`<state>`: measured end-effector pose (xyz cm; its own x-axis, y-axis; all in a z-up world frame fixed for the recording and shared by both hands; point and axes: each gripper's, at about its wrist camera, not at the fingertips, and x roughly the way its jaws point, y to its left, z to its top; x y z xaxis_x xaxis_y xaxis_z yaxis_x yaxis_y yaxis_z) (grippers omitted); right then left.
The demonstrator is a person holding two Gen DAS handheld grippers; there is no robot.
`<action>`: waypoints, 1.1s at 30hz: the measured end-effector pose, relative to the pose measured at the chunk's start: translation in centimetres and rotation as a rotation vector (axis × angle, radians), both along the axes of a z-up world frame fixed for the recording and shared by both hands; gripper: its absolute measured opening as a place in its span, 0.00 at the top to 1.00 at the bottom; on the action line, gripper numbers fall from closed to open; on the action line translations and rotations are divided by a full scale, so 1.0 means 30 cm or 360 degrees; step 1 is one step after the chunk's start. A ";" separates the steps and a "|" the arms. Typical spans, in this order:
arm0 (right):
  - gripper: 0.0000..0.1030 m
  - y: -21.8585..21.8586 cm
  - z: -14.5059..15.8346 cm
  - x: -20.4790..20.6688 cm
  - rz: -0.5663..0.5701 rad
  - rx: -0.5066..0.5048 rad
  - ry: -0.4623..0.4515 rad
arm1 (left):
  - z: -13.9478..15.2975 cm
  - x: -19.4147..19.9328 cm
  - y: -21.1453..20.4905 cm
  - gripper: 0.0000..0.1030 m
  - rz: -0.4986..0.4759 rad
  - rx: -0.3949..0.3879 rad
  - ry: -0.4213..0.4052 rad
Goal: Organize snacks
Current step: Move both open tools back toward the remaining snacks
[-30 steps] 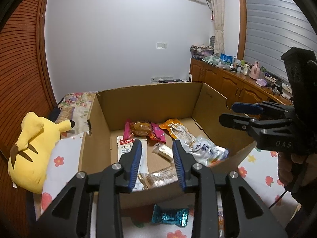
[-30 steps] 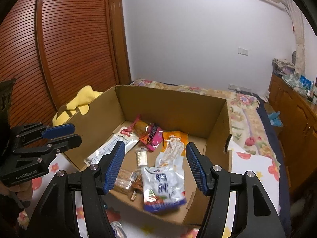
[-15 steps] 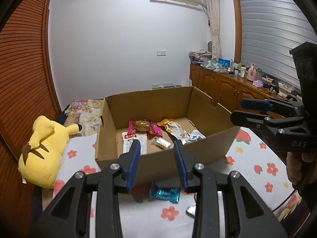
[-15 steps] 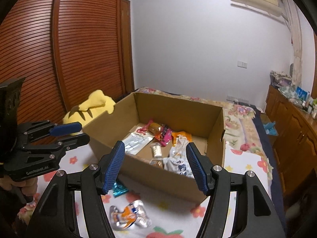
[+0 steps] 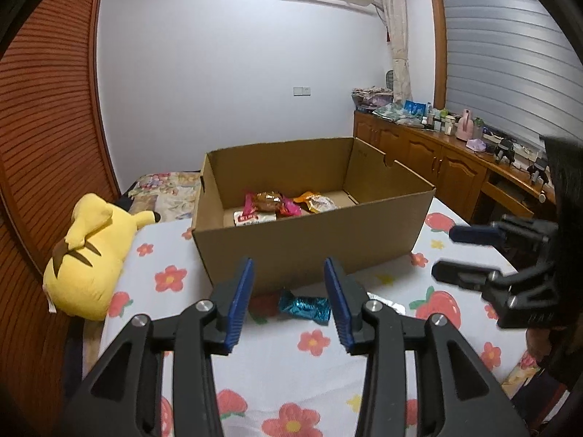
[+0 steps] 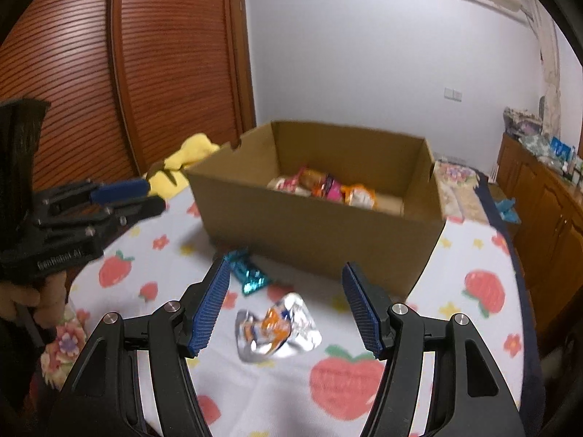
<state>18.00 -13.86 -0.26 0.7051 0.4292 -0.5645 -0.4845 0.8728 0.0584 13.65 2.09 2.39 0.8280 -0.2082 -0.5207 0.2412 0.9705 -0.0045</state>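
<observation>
Both empty: left claw (image 5: 288, 302), jaws just opening, frames a teal candy (image 5: 305, 307); right claw (image 6: 288, 309) gapes wider.

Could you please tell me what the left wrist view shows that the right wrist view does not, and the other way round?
Only the left wrist view shows the window blind and the whole yellow plush toy; the right view catches just a corner of it. Only the right wrist view shows the clear orange-printed snack pack whole, lying on the bedsheet between the right gripper's open jaws. Both share the cardboard box with snacks inside, the blue foil candy in front of it, and the left gripper, its empty jaws just opening.
</observation>
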 end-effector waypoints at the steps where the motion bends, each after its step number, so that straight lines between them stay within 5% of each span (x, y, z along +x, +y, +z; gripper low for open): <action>1: 0.36 0.001 -0.015 -0.006 0.0000 -0.0003 0.0014 | -0.006 -0.004 0.002 0.55 0.0003 -0.0002 0.0004; 17: 0.36 0.004 -0.230 0.014 -0.0037 -0.0025 0.0264 | -0.153 -0.034 0.008 0.36 0.0030 -0.0012 0.0123; 33: 0.36 0.025 -0.305 0.092 -0.0062 0.0038 0.0424 | -0.214 -0.042 0.039 0.35 0.0047 -0.0055 0.0176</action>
